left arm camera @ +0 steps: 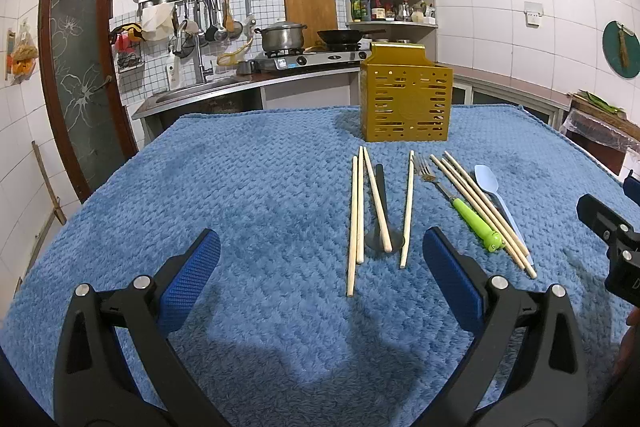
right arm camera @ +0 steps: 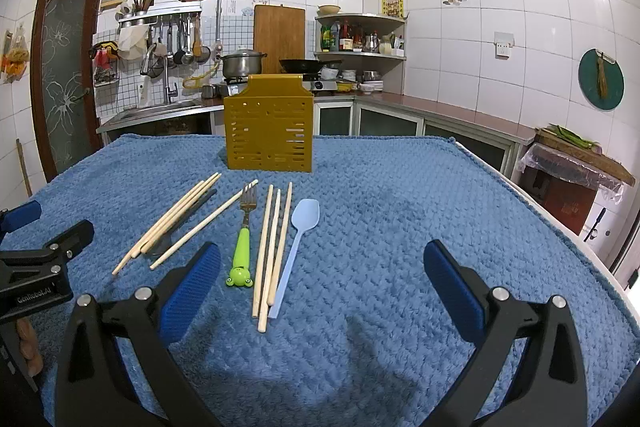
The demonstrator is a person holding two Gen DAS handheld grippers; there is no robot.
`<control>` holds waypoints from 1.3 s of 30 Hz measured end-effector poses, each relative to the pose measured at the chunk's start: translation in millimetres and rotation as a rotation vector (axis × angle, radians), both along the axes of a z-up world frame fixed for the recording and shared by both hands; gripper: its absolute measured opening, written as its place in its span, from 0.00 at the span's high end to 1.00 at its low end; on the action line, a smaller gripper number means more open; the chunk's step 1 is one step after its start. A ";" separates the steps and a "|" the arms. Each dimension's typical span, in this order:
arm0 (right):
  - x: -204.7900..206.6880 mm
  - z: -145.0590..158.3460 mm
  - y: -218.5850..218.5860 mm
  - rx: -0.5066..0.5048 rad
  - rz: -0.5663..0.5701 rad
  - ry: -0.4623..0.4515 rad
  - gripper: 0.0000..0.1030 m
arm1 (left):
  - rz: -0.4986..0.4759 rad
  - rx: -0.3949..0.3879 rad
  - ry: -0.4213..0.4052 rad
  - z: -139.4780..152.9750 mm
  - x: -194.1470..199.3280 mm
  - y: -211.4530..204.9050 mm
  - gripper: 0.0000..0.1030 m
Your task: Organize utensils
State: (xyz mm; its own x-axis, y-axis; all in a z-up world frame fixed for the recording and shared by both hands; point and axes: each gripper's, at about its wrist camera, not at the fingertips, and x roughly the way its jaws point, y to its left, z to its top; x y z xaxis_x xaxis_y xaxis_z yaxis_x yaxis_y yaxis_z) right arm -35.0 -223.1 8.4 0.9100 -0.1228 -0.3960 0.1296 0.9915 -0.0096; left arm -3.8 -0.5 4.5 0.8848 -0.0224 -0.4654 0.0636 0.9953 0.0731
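**Hovering over the utensils, both grippers spread wide and empty**

Hovering above the blue textured blanket (left arm camera: 248, 187) that covers the table, the left gripper (left arm camera: 320, 259) has its two blue-padded fingers (left arm camera: 192, 275) spread wide apart, with nothing between them. The right gripper (right arm camera: 322, 267) hangs the same way, fully spread and empty; in the left wrist view it shows only as a black part at the right edge.

All the utensils lie flat on the blanket, in front of the mustard-yellow perforated utensil holder (right arm camera: 269, 131), which stands upright near the far edge. Left to right in the right wrist view: a loose bundle of pale wooden chopsticks (right arm camera: 172, 223) lying across a dark grey spoon (right arm camera: 188, 217), one single wooden chopstick (right arm camera: 204, 229) beside them, a metal fork with a green frog-shaped handle (right arm camera: 242, 247), three more wooden chopsticks (right arm camera: 272, 247) side by side, and a light blue plastic spoon (right arm camera: 296, 247) just beside those.

Behind the table a kitchen counter (right arm camera: 440, 107) runs along a white tiled wall.
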 end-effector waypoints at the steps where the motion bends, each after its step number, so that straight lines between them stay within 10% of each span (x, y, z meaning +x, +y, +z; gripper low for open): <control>1: -0.5 1.3 -0.5 0.001 -0.001 0.000 0.04 | 0.000 0.001 0.000 0.5 -0.1 -0.5 0.05; 39: -1.2 2.1 -2.8 0.001 -0.009 -0.002 0.04 | -0.005 -0.005 0.006 -1.3 -0.8 0.3 0.05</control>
State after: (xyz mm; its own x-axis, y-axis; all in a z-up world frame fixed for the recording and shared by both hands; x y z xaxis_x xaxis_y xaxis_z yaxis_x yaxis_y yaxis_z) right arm -36.3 -225.9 10.6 0.9096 -0.1308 -0.3944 0.1390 0.9903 -0.0080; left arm -4.6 -0.2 3.2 0.8820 -0.0292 -0.4704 0.0690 0.9953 0.0677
